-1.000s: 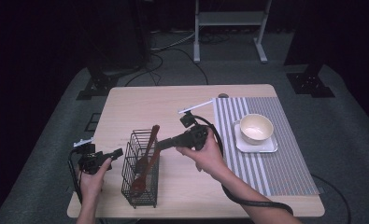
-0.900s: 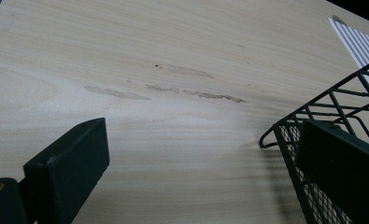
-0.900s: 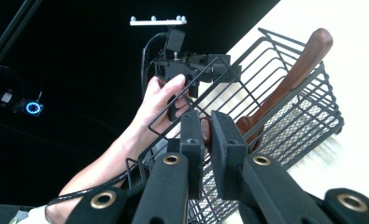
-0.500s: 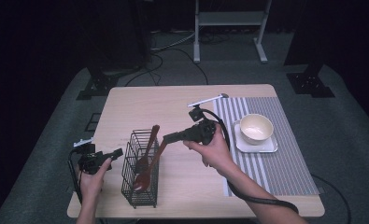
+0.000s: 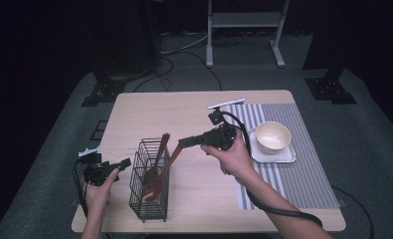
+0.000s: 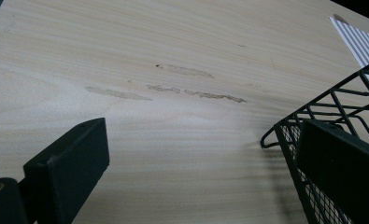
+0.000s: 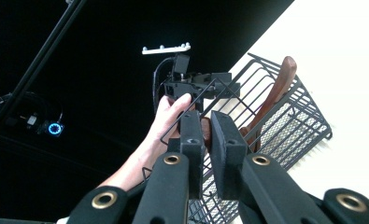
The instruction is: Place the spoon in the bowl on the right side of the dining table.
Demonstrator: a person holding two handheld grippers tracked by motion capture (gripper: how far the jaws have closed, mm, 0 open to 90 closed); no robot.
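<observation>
— Where the high view looks down, what's there?
— A pale wooden table [image 5: 149, 112] in a dark room; a wire basket [image 5: 149, 186] holds two wooden spoons. The right gripper [image 5: 184, 143] clamps one spoon [image 5: 171, 155].
— Left gripper view?
— Jaws wide beside the basket [image 6: 322, 116].
— Right gripper view?
— Jaws narrow on the spoon's handle [image 7: 205, 133].

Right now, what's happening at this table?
A person works two handheld grippers over a wooden table. The right gripper is shut on the handle of a wooden spoon whose bowl end sits inside the black wire basket; a second wooden utensil leans in the basket beside it. The left gripper is open, next to the basket's left side. A cream bowl on a white plate sits untouched on the striped mat.
</observation>
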